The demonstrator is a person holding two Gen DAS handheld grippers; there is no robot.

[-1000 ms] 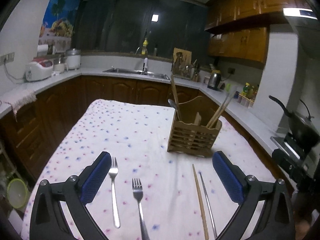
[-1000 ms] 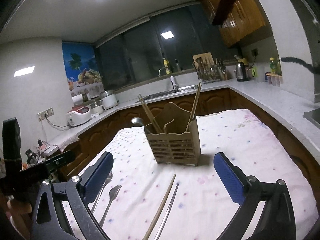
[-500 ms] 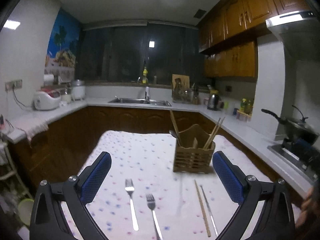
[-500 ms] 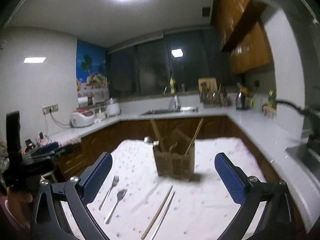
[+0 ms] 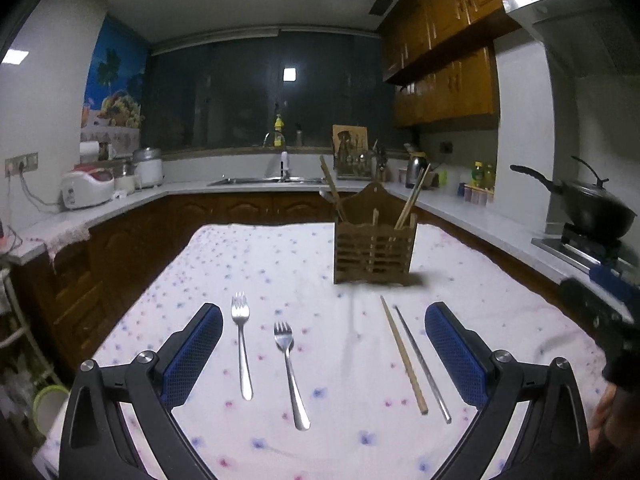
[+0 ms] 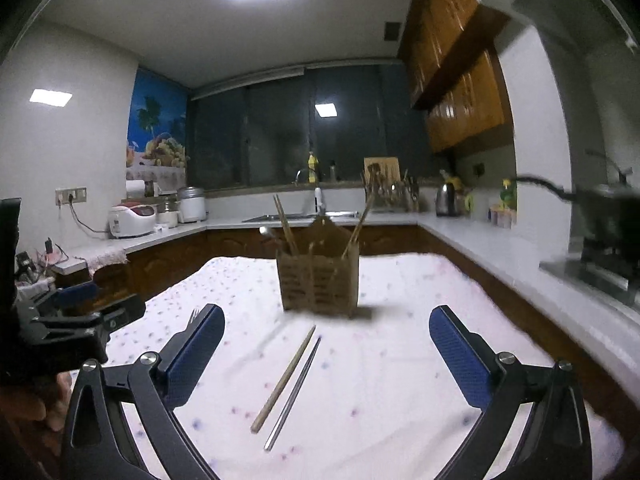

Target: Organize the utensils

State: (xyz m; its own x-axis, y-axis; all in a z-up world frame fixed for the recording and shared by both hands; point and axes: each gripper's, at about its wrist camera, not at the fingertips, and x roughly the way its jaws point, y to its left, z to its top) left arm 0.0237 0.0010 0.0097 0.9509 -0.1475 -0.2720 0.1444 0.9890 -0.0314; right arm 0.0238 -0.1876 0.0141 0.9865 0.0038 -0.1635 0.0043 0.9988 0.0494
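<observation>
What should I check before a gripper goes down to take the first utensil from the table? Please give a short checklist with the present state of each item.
1. Left gripper open and holding nothing: ok.
2. Right gripper open and holding nothing: ok.
3. Two forks, left fork and right fork, lie flat and apart on the tablecloth: ok.
4. Wooden chopstick and metal chopstick lie separate enough for a single pick: not ok, they lie very close side by side.
5. Wooden holder stands upright: ok.
6. Free compartment in the holder: cannot tell, the inside is hidden.
</observation>
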